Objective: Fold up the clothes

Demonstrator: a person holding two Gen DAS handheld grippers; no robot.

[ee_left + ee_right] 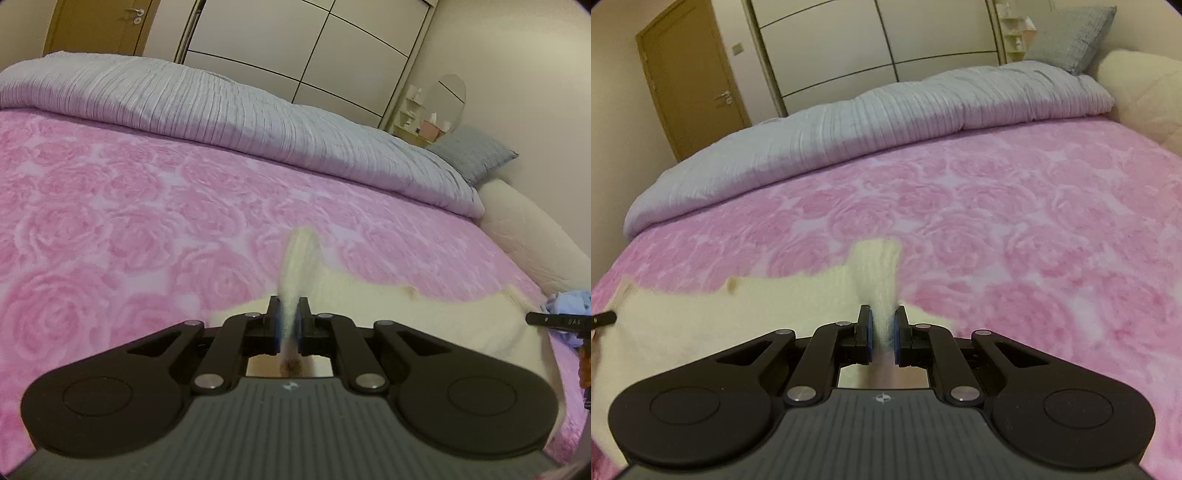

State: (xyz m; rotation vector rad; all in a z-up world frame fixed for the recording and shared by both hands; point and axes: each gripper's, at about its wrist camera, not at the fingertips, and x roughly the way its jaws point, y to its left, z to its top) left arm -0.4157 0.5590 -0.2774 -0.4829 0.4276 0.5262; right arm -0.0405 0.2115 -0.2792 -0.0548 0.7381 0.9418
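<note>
Left wrist view looks down the left tool [289, 320], whose blue-padded jaws are pinched tight on a raised fold of the cream knitted garment [424, 314]. The pinched fabric stands up from between the pads toward 12 o'clock, and the rest of the garment spreads out toward 3 o'clock over the pink rose-patterned blanket [129, 221] that covers the bed. At 3 o'clock, at the frame's edge, a black tip of the other tool shows over the cream cloth, with a crumpled blue cloth [569, 306] just above it. A grey ribbed duvet [221, 99] lies rolled along the far side of the bed from 10 to 2 o'clock, and a grey pillow [472, 155] sits at 2 o'clock against a cream padded headboard [524, 236].

Right wrist view shows the right tool [882, 325] likewise clamped on an upstanding ridge of the same garment [701, 321], which here stretches away toward 9 o'clock across the blanket [1034, 229]. The duvet [849, 133] runs from 9 to 1 o'clock, the pillow [1071, 37] sits at 1 o'clock, and a brown door [690, 81] stands at 11 o'clock beside white wardrobe panels [879, 40].
</note>
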